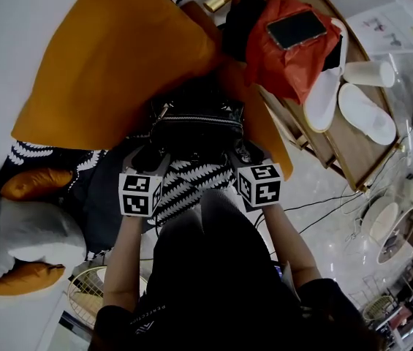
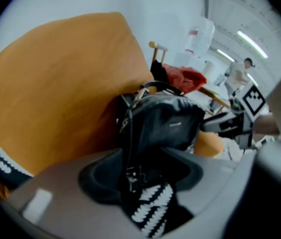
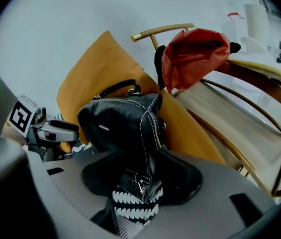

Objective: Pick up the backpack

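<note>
The black leather backpack (image 1: 199,126) stands on a black-and-white patterned cloth (image 1: 188,181) and leans against a big orange pillow (image 1: 111,64). My left gripper (image 1: 150,156) is at its lower left side and my right gripper (image 1: 241,156) at its lower right. In the left gripper view the bag (image 2: 165,123) rises ahead, and its side edge with a buckle runs between the spread jaws of the left gripper (image 2: 140,176). The right gripper view shows the bag (image 3: 120,128) with its zipped side seam between the wide jaws of the right gripper (image 3: 140,180). Neither pair of pads presses on it.
To the right, a wooden chair (image 1: 352,152) carries a red cloth (image 1: 290,64) with a phone (image 1: 296,28) on it, white slippers (image 1: 367,112) and a paper cup (image 1: 367,72). Grey and orange cushions (image 1: 16,232) lie at the left. Cables cross the floor at the right.
</note>
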`<state>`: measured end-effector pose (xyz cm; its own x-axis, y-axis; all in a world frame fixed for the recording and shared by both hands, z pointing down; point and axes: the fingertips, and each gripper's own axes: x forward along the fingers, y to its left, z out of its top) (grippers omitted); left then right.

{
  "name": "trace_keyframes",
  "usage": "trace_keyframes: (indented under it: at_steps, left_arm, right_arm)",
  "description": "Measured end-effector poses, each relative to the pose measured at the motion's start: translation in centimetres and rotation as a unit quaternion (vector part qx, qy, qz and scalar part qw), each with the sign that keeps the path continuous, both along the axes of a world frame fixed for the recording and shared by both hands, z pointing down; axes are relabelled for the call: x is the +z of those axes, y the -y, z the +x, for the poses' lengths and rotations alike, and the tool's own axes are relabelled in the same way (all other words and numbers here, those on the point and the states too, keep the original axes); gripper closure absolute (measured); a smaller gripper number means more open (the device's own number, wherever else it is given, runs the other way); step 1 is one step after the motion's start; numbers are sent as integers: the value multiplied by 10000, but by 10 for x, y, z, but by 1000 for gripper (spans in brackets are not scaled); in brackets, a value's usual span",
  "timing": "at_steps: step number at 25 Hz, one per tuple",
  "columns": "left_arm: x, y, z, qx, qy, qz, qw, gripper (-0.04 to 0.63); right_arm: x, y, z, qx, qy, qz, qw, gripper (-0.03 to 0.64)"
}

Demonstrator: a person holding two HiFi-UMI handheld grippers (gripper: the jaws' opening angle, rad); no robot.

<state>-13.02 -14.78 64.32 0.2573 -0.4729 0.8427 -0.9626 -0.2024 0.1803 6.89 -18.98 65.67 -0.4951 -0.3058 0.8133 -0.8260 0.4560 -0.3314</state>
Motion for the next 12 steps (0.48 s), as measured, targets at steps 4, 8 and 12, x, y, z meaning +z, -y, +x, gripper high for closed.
trace_keyframes:
  at_steps: [4,8,12]
  left_arm:
    - [7,6,-1,-89,37,-22,10000,347]
    - [14,16,-3,-117,26,-12,9999,339]
    - [21,26,-2,-126,54,-24,9999,334]
  right_arm:
    - [12,1,-2,-177,-92,-72,9998,436]
    - [20,5,-7,-251,-109,-114,9996,431]
    - [25,9,-7,-281,-156,-124,9994,436]
